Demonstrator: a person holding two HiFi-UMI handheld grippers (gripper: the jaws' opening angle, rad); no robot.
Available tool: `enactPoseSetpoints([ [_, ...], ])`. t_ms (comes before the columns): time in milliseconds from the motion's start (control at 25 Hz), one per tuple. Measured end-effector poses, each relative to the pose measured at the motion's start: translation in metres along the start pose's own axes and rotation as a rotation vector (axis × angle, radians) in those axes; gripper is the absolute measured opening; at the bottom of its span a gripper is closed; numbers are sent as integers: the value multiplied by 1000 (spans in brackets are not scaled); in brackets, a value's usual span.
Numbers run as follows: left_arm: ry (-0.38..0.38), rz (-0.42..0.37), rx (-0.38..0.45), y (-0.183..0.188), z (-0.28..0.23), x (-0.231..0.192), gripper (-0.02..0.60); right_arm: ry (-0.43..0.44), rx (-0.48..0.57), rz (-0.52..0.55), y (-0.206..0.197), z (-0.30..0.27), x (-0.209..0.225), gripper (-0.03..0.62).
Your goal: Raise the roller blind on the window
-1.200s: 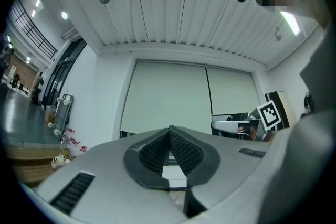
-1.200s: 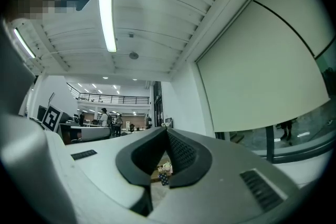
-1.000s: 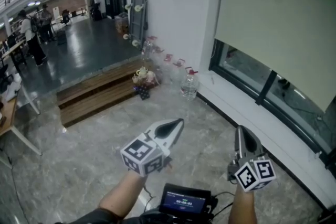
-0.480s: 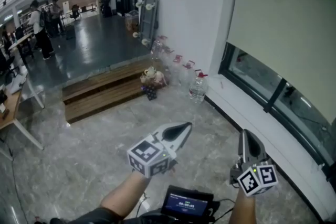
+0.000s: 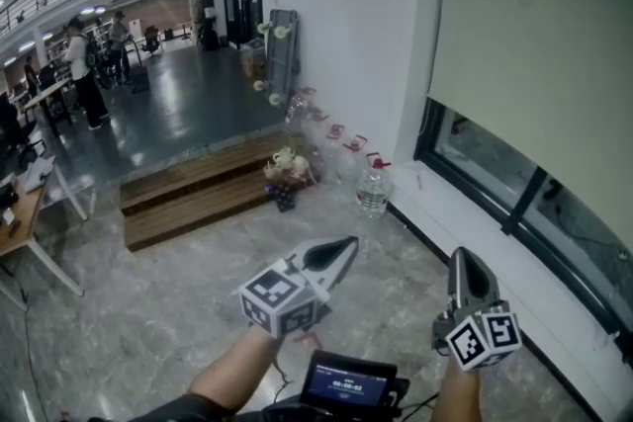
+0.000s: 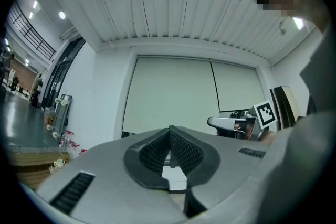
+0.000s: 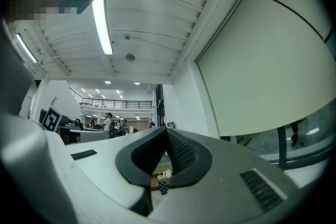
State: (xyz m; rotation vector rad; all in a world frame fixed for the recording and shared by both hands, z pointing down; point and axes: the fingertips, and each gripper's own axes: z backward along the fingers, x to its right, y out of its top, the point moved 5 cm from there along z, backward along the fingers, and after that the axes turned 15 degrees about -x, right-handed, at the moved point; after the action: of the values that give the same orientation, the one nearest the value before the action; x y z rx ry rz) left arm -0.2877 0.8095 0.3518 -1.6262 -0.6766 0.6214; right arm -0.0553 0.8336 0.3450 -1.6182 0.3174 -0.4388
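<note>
Beige roller blind [image 5: 534,35] hangs low over the window [image 5: 495,188] at right, while the left gripper [image 5: 346,244] and right gripper [image 5: 462,258] are clenched empty, apparently on approach; next they need its pull, unseen from here.

Your roller blind [image 5: 534,35] at upper right looks matt cloth; the floor [image 5: 148,311] below is glossy stone, the step [image 5: 198,198] bare wood.

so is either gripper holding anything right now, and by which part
Nothing is held: the left gripper and the right gripper are both shut and empty, clear of the roller blind.
</note>
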Motion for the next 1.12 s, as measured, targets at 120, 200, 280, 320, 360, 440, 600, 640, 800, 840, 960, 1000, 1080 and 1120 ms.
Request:
enactPoseSetpoints([
  [120, 7, 2, -6, 7, -25, -1, -9, 12, 3, -9, 3, -9, 23, 0],
  [200, 6, 4, -14, 7, -41, 0, -9, 18, -6, -17, 2, -14, 37, 2],
  [280, 9, 10, -18, 9, -56, 4, -9, 30, -17, -17, 0, -20, 51, 0],
  [320, 11, 12, -22, 10, -64, 5, -9, 38, -18, -15, -1, -23, 58, 2],
  [360, 12, 12, -29, 10, -71, 5, -9, 44, -17, -17, -1, -26, 65, 0],
  [440, 13, 9, -45, 10, -85, 6, -9, 54, -13, -28, -2, -30, 77, 1],
  [600, 19, 6, -61, 12, -109, 9, -9, 71, -3, -36, -1, -38, 101, 0],
  [640, 25, 9, -64, 11, -114, 9, -9, 75, -3, -35, -2, -40, 107, 0],
  [800, 49, 23, -77, 8, -130, 6, -9, 79, -9, -37, -3, -46, 124, 0],
  [840, 51, 27, -79, 9, -133, 5, -9, 80, -12, -39, -2, -47, 127, 1],
  [960, 49, 30, -85, 9, -146, 3, -9, 92, -13, -39, -4, -54, 139, 0],
  [1000, 46, 30, -87, 8, -152, 2, -9, 93, -14, -40, -5, -57, 144, 0],
  [1080, 41, 31, -87, 7, -163, -2, -9, 91, -16, -40, -6, -64, 152, 0],
  [1120, 40, 32, -86, 8, -167, -5, -9, 88, -17, -38, -6, -68, 156, 0],
])
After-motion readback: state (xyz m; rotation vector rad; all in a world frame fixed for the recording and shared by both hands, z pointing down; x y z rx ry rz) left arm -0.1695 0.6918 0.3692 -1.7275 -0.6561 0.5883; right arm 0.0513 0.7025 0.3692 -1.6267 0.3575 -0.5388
